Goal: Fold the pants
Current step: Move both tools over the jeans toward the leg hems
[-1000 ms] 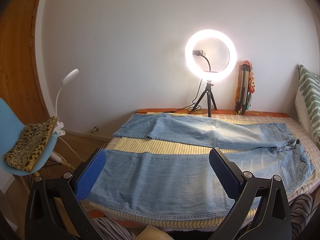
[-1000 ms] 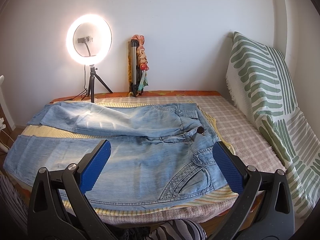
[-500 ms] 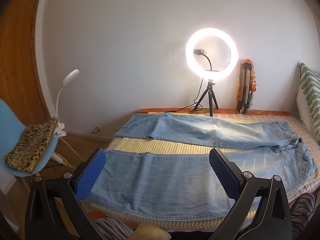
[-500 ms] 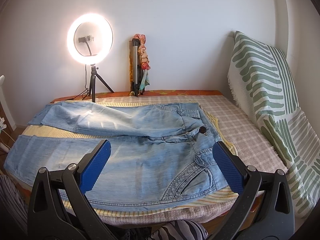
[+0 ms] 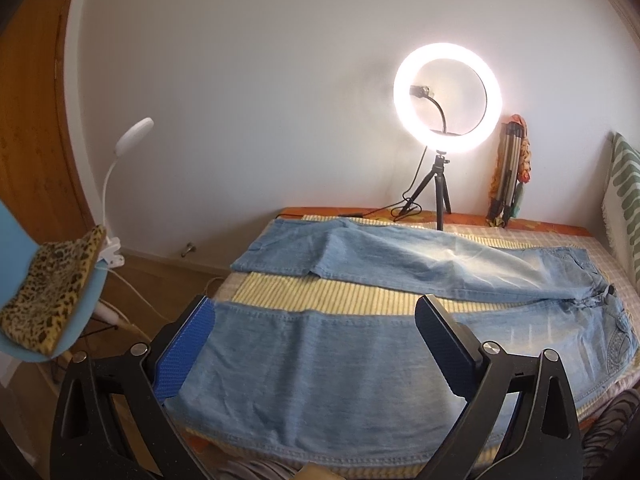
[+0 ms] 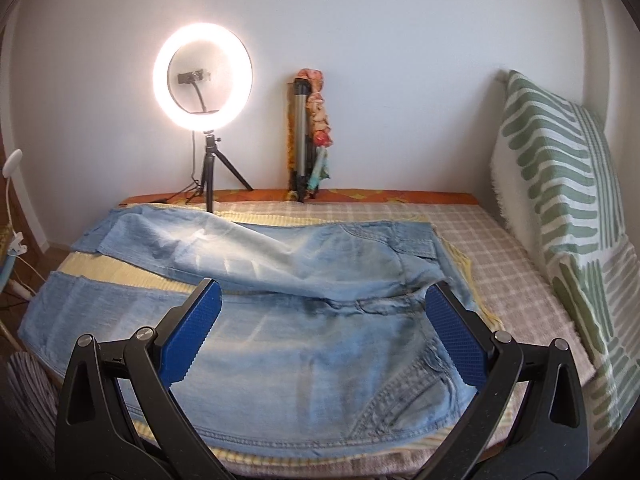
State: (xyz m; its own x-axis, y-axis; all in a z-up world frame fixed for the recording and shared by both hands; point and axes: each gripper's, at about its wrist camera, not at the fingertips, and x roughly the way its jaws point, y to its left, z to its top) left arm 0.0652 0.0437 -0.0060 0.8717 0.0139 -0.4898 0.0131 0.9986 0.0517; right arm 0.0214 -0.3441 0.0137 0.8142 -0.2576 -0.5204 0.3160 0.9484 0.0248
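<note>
Light blue jeans (image 5: pixel 328 364) lie flat on the bed, legs spread apart toward the left, waist at the right. In the right wrist view the jeans (image 6: pixel 304 352) show their waistband and back pocket near me. My left gripper (image 5: pixel 316 344) is open and empty, hovering above the near leg by its hem end. My right gripper (image 6: pixel 324 328) is open and empty, hovering above the seat and waist area. Neither touches the denim.
A lit ring light on a tripod (image 5: pixel 446 100) and a folded tripod (image 5: pixel 510 176) stand at the bed's far edge by the wall. A green-patterned pillow (image 6: pixel 560 200) leans at the right. A blue chair with a leopard cloth (image 5: pixel 52 284) and clip lamp stand left.
Both grippers have moved forward and slightly lower toward the jeans; the right one now sits closer over the waist. The jeans have not moved and both grippers stay open.
</note>
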